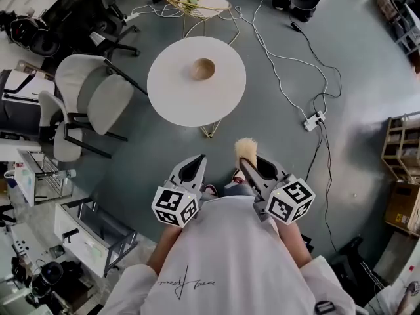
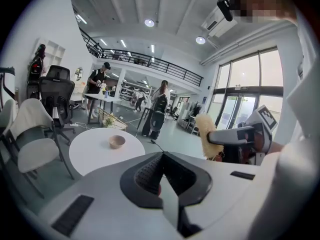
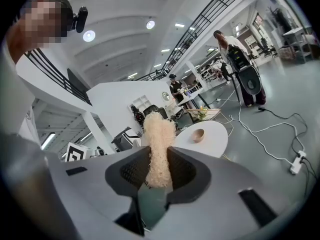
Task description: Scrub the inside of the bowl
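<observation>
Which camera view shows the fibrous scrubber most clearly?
The right gripper view: the scrubber stands large in the centre, clamped between the jaws of the right gripper. The head view shows only its pale tuft beyond that gripper; the left gripper view shows it small, from the side, at the right.

The right claw (image 3: 159,160) clamps a pale fibrous scrubber (image 3: 159,134) upright between its jaws; beyond, a wooden bowl (image 3: 199,134) sits on a round white surface (image 3: 216,142).

Ahead of you there's a round white table (image 1: 172,100), pale padded chairs (image 1: 98,97) near its left, a gold wire side table (image 1: 209,6) beyond it, and a white power strip (image 1: 313,120) on the grey floor (image 1: 275,169) off right.
</observation>
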